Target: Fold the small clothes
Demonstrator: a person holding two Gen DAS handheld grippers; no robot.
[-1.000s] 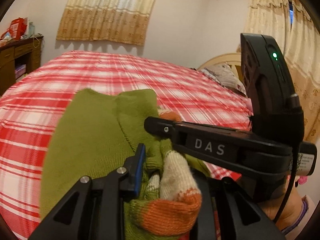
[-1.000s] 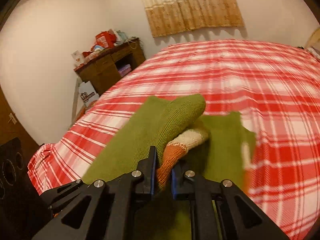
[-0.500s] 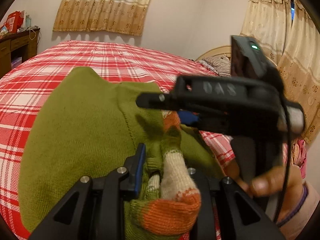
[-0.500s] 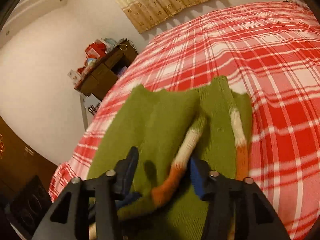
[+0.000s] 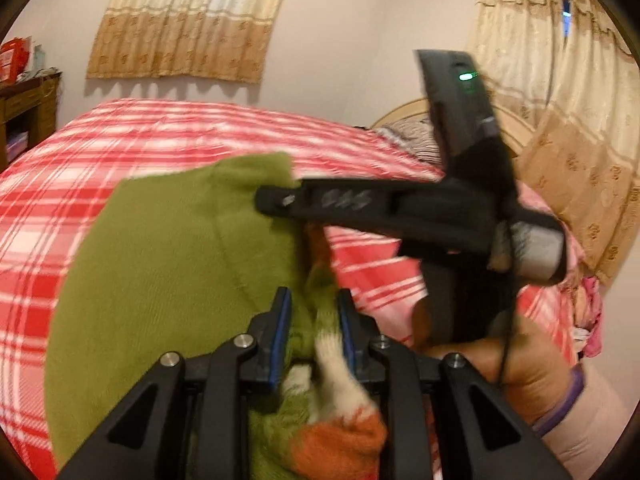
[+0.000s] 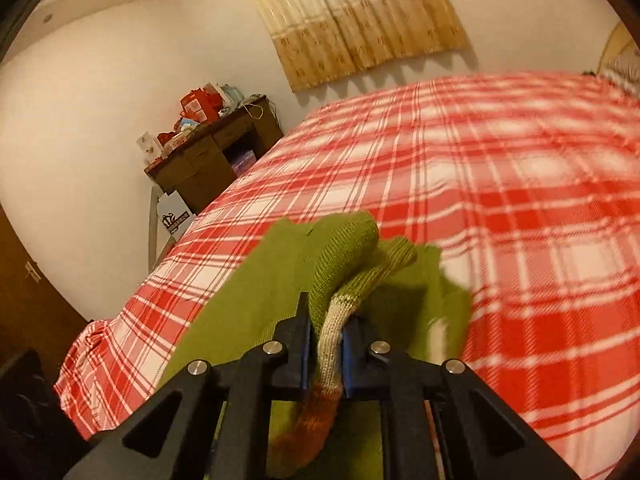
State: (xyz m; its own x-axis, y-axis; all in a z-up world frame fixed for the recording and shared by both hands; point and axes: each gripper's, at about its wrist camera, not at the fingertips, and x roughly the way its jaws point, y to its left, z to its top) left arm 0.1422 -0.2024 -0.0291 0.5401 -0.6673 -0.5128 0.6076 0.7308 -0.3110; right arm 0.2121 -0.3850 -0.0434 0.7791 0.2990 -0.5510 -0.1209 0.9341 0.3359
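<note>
A small green knit sweater [image 5: 168, 264] with cream and orange striped cuffs lies on the red plaid bed [image 5: 60, 184]. My left gripper [image 5: 314, 312] is shut on a bunched sleeve, whose cream and orange cuff [image 5: 340, 428] hangs toward the camera. My right gripper [image 6: 326, 320] is shut on the other sleeve [image 6: 344, 264], lifted off the sweater body [image 6: 256, 300], with the orange cuff [image 6: 316, 416] trailing back. The right gripper also shows in the left wrist view [image 5: 276, 200], held over the sweater's far edge.
The plaid bed [image 6: 500, 200] fills most of both views. A dark wooden desk [image 6: 216, 160] with red boxes stands by the wall at the bed's left. Pillows and a headboard [image 5: 408, 136] lie at the far right. Curtains hang behind.
The right gripper opened half a second ago and is now shut on the sleeve again, lifting it. The left gripper's jaws have closed tighter on its sleeve.
</note>
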